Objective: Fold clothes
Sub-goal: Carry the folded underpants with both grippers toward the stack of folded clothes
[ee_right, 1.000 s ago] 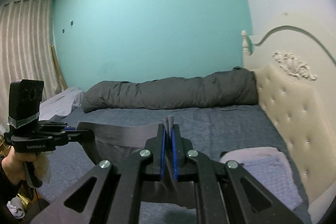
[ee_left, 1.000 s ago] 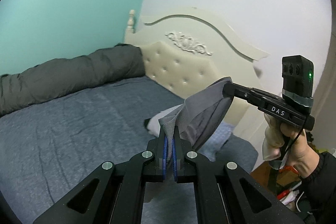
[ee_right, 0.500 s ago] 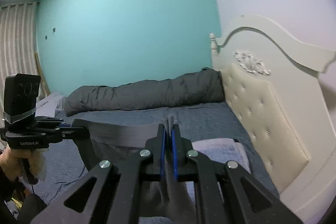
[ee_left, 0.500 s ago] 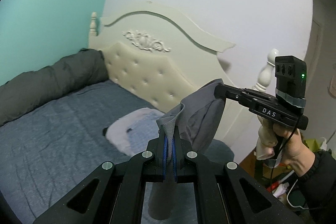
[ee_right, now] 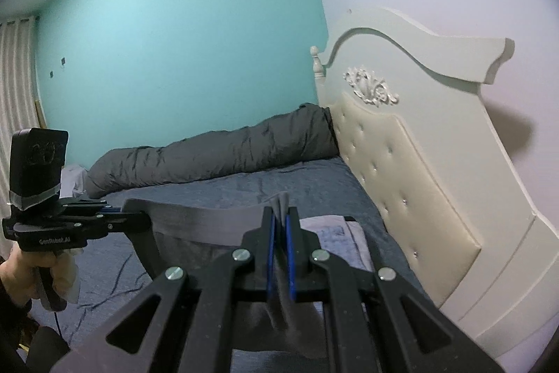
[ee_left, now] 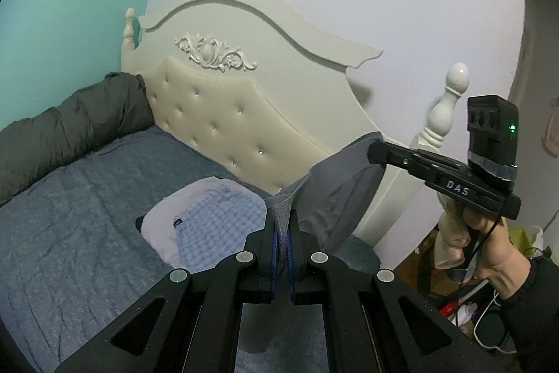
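Note:
A grey garment (ee_left: 335, 194) hangs in the air between my two grippers, above the bed. My left gripper (ee_left: 281, 226) is shut on one end of its top edge. My right gripper (ee_right: 280, 215) is shut on the other end. The garment's waistband (ee_right: 209, 219) stretches flat between them in the right wrist view. My right gripper also shows in the left wrist view (ee_left: 375, 152), and my left gripper shows in the right wrist view (ee_right: 139, 219). The lower part of the garment hangs below, partly hidden by the grippers.
A folded blue checked shirt on a white cloth (ee_left: 209, 215) lies on the blue bed (ee_left: 77, 219) near the cream tufted headboard (ee_left: 223, 121). A rolled grey duvet (ee_right: 216, 152) lies along the teal wall. Clutter sits on the floor at the right (ee_left: 464, 303).
Both grippers have swung with the grey garment toward the headboard end of the bed. The folded checked shirt has come into fuller view below. Both grips are unchanged.

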A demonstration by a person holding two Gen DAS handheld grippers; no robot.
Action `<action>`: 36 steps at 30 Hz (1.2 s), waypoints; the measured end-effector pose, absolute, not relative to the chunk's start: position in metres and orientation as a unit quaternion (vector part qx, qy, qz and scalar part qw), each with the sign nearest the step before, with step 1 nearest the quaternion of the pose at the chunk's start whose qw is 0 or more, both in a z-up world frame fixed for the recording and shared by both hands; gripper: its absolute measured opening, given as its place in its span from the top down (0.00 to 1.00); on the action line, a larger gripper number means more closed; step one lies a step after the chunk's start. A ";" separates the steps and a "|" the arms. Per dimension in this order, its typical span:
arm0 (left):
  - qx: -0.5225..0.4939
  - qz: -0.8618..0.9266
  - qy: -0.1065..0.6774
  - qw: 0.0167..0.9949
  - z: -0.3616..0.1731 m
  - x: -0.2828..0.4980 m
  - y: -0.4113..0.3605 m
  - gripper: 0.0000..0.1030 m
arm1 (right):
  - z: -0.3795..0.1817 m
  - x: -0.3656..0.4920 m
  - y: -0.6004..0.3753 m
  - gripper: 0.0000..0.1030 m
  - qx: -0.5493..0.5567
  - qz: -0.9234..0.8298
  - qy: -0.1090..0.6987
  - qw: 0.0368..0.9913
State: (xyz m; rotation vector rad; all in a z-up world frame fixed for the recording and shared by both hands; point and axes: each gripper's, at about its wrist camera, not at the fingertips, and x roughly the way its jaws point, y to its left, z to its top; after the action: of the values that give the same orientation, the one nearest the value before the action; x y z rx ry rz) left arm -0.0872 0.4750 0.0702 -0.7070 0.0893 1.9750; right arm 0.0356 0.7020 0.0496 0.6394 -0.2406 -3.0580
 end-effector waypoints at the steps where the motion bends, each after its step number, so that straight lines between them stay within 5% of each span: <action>1: -0.295 0.815 0.035 0.498 0.068 -0.092 0.479 0.97 | 0.047 0.032 0.706 0.95 0.207 -0.975 -0.078 0.002; 36: -0.410 0.802 -0.019 0.434 -0.053 -0.299 0.545 0.97 | -0.045 -0.178 0.775 0.95 0.345 -0.937 -0.062 -0.021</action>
State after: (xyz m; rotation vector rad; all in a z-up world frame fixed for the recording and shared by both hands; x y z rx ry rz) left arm -0.2990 0.5451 -0.0527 -1.0215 -0.0481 1.9976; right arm -0.1783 0.7754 -0.0450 1.0971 -0.1962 -2.9820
